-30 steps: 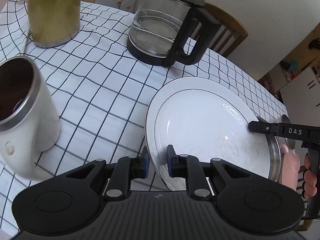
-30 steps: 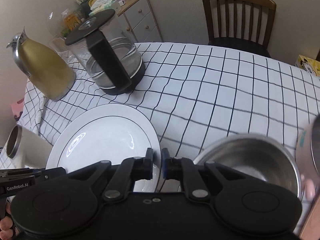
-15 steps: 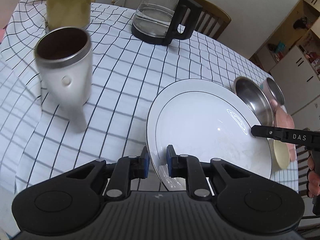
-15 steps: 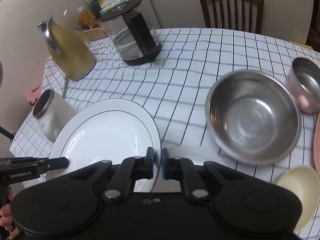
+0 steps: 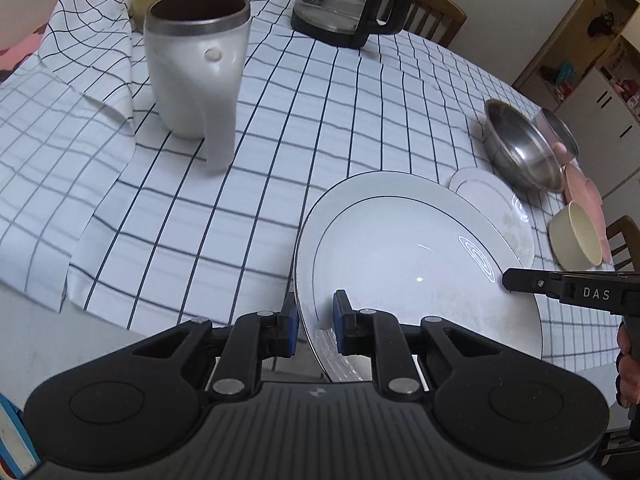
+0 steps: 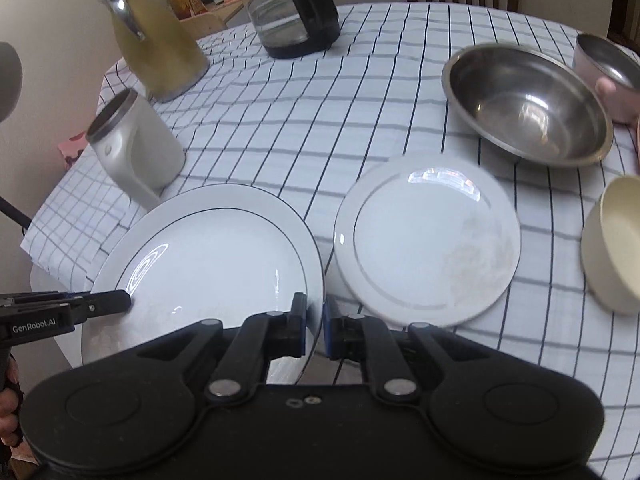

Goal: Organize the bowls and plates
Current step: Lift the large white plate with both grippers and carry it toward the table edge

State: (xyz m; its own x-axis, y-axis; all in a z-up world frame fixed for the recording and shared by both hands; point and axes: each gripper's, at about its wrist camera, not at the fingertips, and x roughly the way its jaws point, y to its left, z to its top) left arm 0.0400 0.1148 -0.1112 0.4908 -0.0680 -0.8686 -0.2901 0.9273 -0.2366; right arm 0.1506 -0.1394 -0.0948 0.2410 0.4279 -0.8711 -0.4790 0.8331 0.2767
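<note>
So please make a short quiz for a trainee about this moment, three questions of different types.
1. True or false: both grippers are clamped on the rim of the large white plate.
2. Which item lies directly beside the large white plate on the tablecloth? A) smaller white plate B) steel bowl C) glass kettle
3. Fill in: the cream bowl lies tipped on its ____.

Key: 1 true: left gripper and right gripper hold opposite edges. 2 A. 3 side.
</note>
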